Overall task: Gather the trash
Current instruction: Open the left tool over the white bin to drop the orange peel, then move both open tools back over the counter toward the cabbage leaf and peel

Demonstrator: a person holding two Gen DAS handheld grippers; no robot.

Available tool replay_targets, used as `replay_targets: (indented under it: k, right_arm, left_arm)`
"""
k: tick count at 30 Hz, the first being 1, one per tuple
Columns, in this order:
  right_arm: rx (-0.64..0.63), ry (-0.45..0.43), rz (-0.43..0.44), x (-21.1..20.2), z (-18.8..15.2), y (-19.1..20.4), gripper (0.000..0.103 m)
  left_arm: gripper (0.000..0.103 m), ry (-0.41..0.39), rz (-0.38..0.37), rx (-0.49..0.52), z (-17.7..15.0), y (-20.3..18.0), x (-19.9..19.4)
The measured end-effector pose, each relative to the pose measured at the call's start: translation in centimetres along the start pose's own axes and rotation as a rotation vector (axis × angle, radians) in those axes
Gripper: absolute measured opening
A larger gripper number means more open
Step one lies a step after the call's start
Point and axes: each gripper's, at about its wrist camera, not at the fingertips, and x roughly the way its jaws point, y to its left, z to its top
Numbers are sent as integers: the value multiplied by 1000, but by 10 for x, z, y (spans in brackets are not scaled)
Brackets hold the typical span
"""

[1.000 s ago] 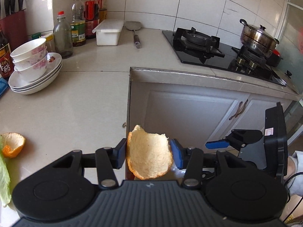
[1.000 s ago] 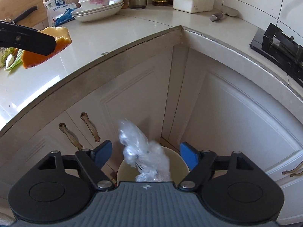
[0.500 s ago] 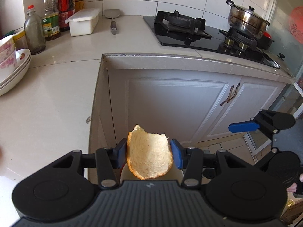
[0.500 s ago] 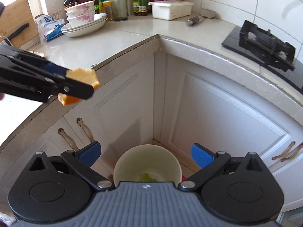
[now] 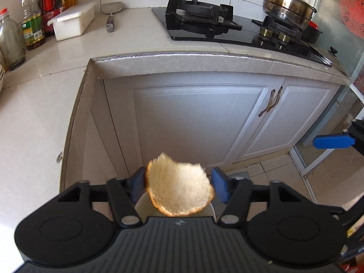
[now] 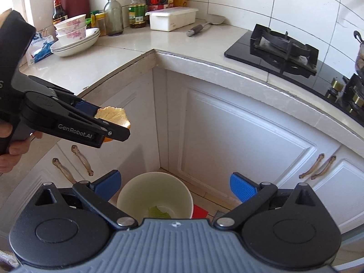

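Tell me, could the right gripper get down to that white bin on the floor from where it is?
Probably yes. The right gripper is open and empty, and the white bin stands right below it with nothing between. The left gripper, with the orange peel, is off to one side.

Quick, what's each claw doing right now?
Left gripper: jaws just opening, orange peel between them.
Right gripper: just opened wide, holding nothing, above the white bin.

Pale L-shaped countertop (image 6: 127, 52) bearing stacked bowls and plates (image 6: 75, 38), bottles (image 6: 136, 4), a white lidded box (image 6: 171, 18), a spatula (image 6: 202, 26), a black gas hob (image 6: 291, 56). On the tiled floor (image 5: 284, 170), a white bin (image 6: 154, 195).
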Motion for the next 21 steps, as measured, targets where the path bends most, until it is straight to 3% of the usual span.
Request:
replay_targets:
  k: [1, 5, 15, 21]
  right_arm:
    - [0, -3, -4, -1, 0, -1, 103]
    - [6, -8, -13, -5, -1, -5, 103]
    - [-26, -40, 4, -8, 6, 2, 103]
    - [-67, -68, 28, -12, 17, 14, 103]
  left_arm:
    - [77, -6, 9, 7, 1, -1, 0]
    - [83, -19, 28, 29, 4, -6, -1]
    - [87, -51, 65, 17, 3, -4, -26]
    - [91, -99, 123, -28, -2, 3, -59]
